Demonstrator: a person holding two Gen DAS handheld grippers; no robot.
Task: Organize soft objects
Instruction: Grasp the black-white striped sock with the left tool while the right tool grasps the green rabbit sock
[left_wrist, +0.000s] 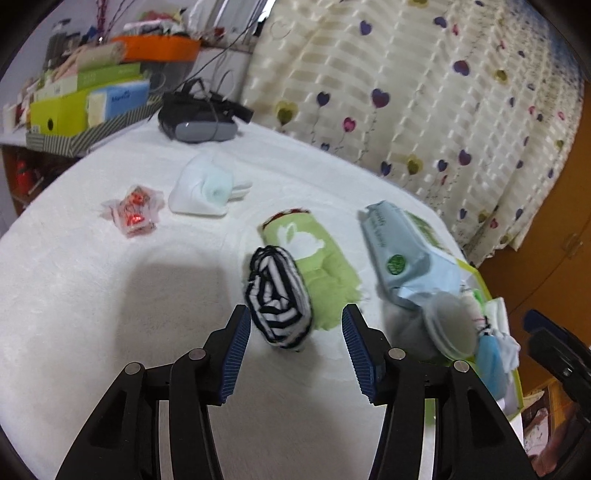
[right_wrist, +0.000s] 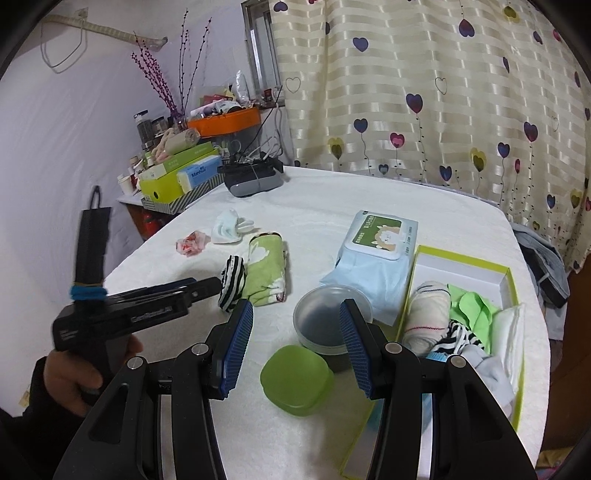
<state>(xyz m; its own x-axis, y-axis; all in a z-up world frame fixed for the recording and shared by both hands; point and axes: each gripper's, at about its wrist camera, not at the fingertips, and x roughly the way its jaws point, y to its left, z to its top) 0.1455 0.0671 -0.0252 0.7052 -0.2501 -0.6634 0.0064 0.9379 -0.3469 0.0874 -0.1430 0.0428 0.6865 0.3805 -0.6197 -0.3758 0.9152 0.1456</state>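
Closest in the left wrist view, the left gripper (left_wrist: 295, 332) stands released, its ribbed blue pads either side of the striped sock roll (left_wrist: 277, 295) without pressing on it; one pad is just beside the roll, the other well clear. The roll is a black-and-white knit bundle lying on the white, nubbly desk (left_wrist: 110, 314), touching the green rabbit towel (left_wrist: 314, 258) rolled behind it. It should be light and springy, and will squash rather than slip, so the best hold is probably across its thick middle, where the wraps are tightest (a pinch at a loose end might unroll it).

The right gripper (right_wrist: 295, 339) is likewise released and holds nothing; between its jaws the view shows a translucent round tub (right_wrist: 332, 317) and a frosted green lid (right_wrist: 295, 380), both hard plastic. Just right of these sits the lime-edged box (right_wrist: 461, 266), already holding rolled socks and cloths. Farther back lie a crinkly wet-wipe pack (right_wrist: 376, 240), a pale folded sock (right_wrist: 229, 229) and a wrapped sweet (right_wrist: 190, 242), and beyond the desk's far edge hangs a heart-printed curtain (right_wrist: 443, 92).
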